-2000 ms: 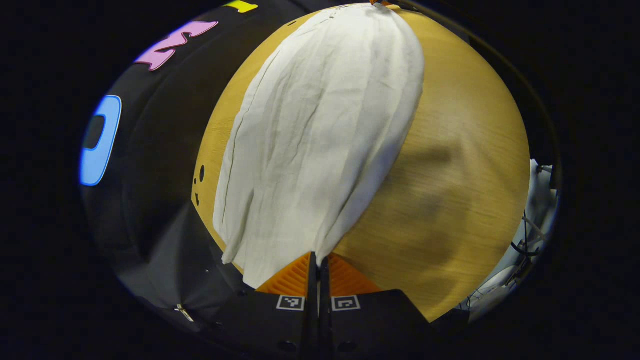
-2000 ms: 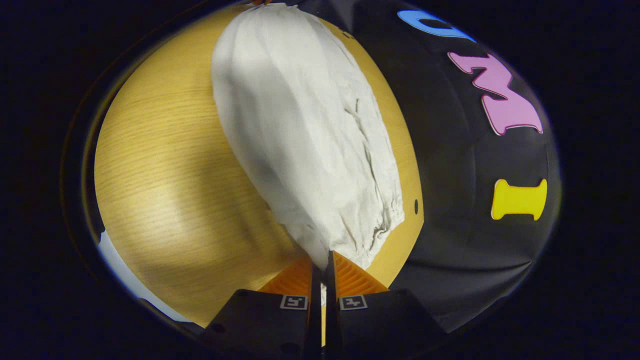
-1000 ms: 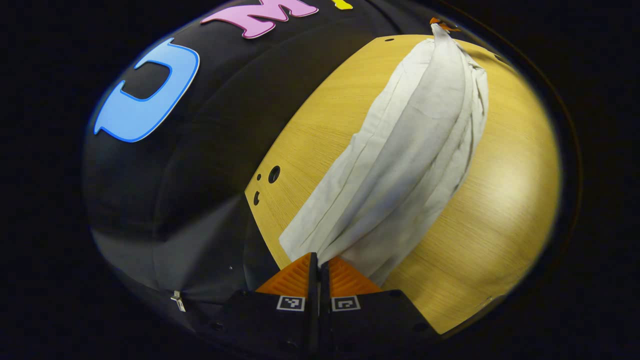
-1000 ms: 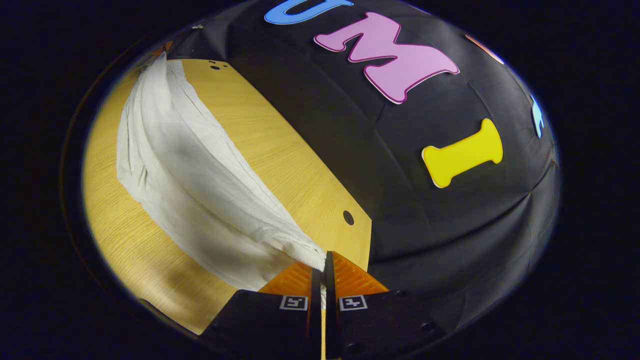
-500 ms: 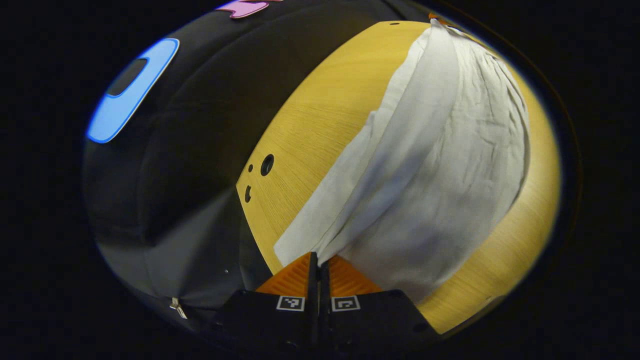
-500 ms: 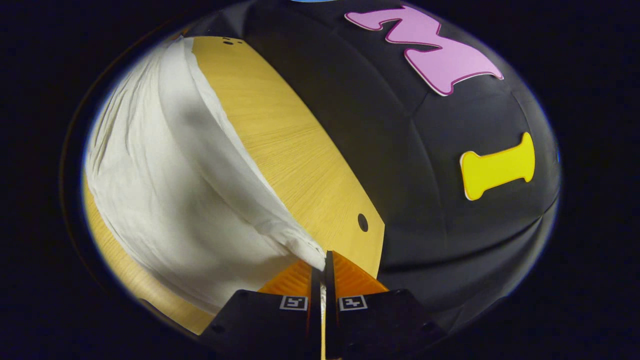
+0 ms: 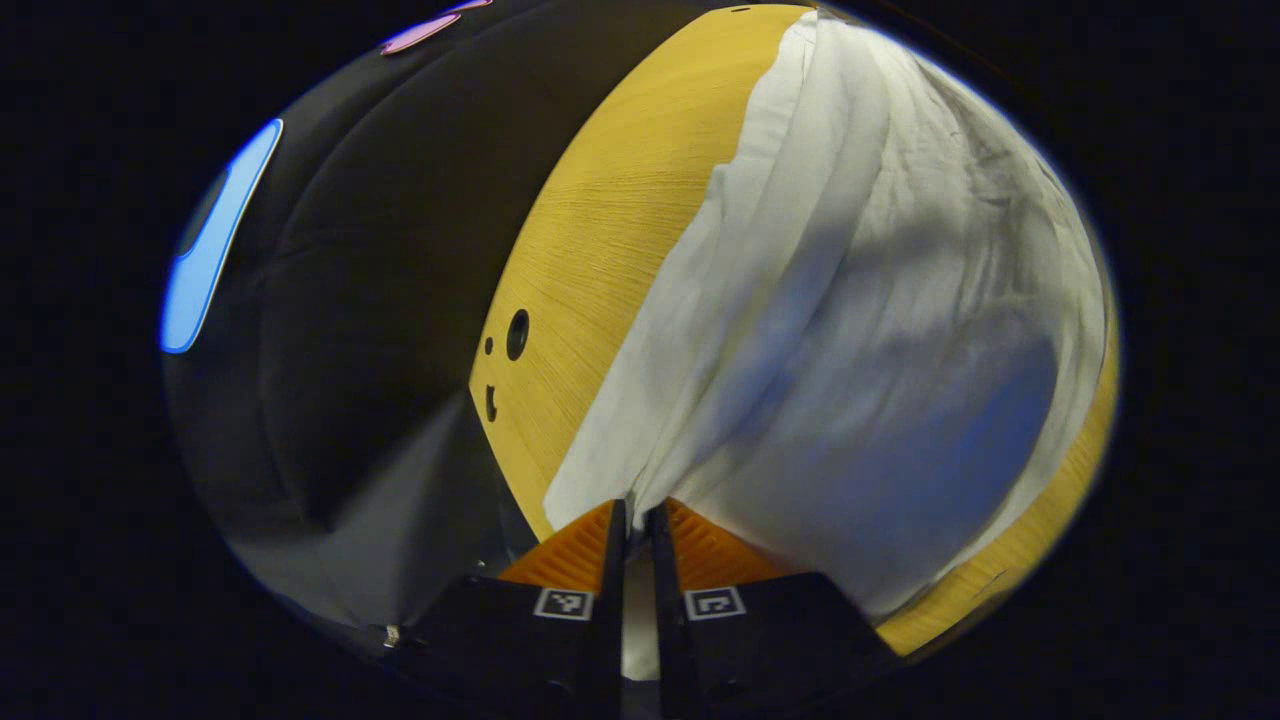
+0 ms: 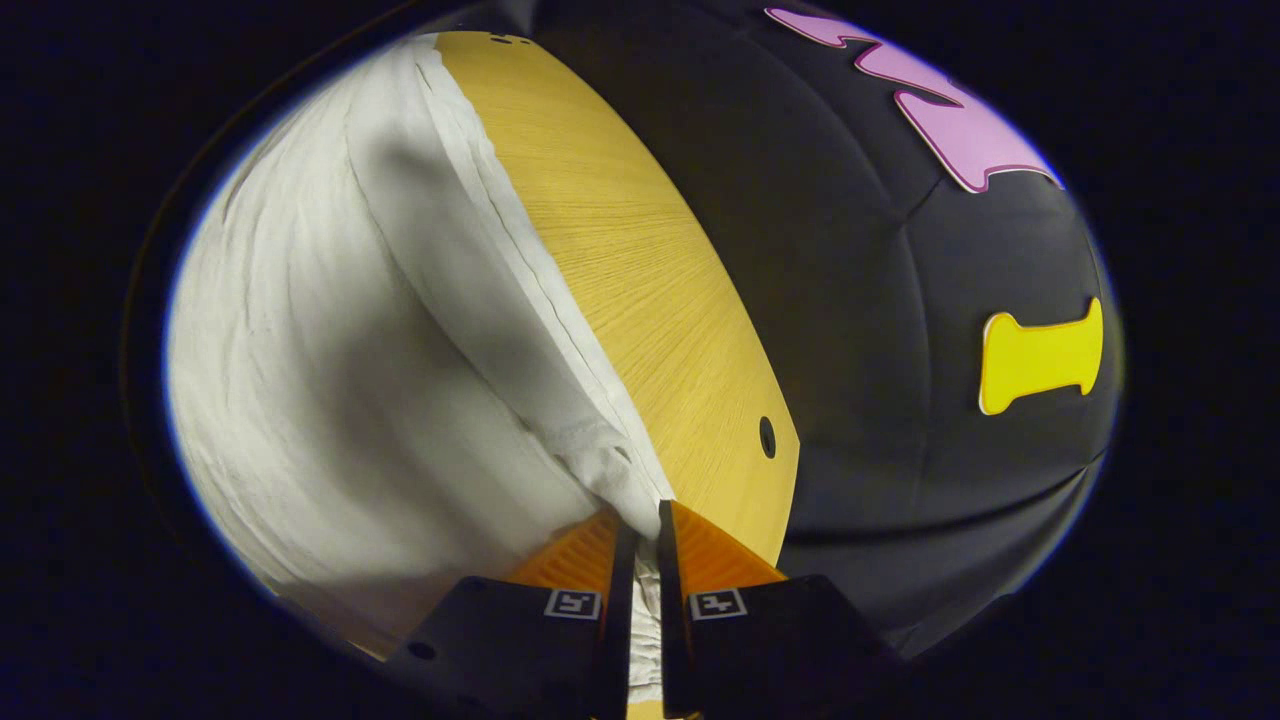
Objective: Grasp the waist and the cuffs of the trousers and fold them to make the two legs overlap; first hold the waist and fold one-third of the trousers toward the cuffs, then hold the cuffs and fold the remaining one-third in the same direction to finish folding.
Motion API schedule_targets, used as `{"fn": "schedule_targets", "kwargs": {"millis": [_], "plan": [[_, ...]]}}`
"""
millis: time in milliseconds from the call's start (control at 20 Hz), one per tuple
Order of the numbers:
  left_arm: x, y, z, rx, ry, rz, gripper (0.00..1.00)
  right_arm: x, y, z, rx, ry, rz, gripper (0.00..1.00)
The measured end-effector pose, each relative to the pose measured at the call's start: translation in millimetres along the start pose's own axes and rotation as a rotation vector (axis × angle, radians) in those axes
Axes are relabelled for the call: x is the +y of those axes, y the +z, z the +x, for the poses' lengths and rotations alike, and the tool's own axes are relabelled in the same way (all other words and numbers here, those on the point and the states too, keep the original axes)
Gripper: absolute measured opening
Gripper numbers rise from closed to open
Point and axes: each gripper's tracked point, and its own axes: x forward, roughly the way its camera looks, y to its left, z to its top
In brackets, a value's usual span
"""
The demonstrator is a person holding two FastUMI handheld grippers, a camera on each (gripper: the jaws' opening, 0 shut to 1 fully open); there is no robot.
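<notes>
We see left gripper [image 7: 632,515] w/ fingers pinched on trousers [image 7: 850,330]; white cloth fills narrow gap btwn them, then fans out ahead and to finger-right over wooden table [image 7: 610,230]. Right gripper [image 8: 640,520] likewise clamped on trousers [image 8: 340,350], cloth bunched btwn fingers, spreading ahead and finger-left. Table [image 8: 640,270] bare just ahead, finger-right. Trousers lie draped on table, both ends gripped.
</notes>
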Motion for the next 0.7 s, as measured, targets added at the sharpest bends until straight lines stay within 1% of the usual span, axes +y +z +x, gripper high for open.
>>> {"fn": "schedule_targets", "kwargs": {"millis": [50, 100, 150, 200, 250, 300, 350, 450, 500, 600, 650, 700], "plan": [[4, -2, 6, -0.002, 0.0, 0.004, 0.3, -4, 1, 0, -0.009, -0.016, -0.02, 0.24], [11, -4, 9, -0.004, 0.02, 0.019, 0.41, -8, -1, -3, -0.013, -0.024, -0.038, 0.39], [17, -4, 7, -0.009, 0.04, 0.04, 0.45, -13, -3, -4, -0.015, -0.033, -0.048, 0.48], [21, -5, 8, -0.007, 0.049, 0.051, 0.63, -19, -4, -6, -0.016, -0.039, -0.042, 0.63], [23, -9, 7, 0.008, 0.053, 0.062, 0.75, -21, -8, -6, -0.008, -0.03, -0.024, 0.71], [25, -16, 4, 0.034, 0.058, 0.076, 0.84, -23, -10, -5, 0.005, -0.022, -0.007, 0.79], [31, -24, 2, 0.063, 0.073, 0.093, 0.87, -28, -12, -5, 0.011, -0.03, 0.003, 0.8], [40, -33, -2, 0.078, 0.119, 0.108, 0.97, -36, -15, -10, 0.006, -0.048, -0.001, 0.88], [44, -37, -3, 0.081, 0.14, 0.113, 0.99, -41, -22, -11, 0.005, -0.067, -0.026, 0.88], [48, -53, -13, 0.094, 0.158, 0.122, 0.99, -56, -42, -23, 0.027, -0.107, -0.078, 0.88], [52, -65, -15, 0.112, 0.161, 0.124, 0.98, -65, -52, -29, 0.045, -0.133, -0.085, 0.88], [54, -80, -20, 0.14, 0.163, 0.122, 0.98, -72, -63, -34, 0.061, -0.153, -0.063, 0.88]]}}
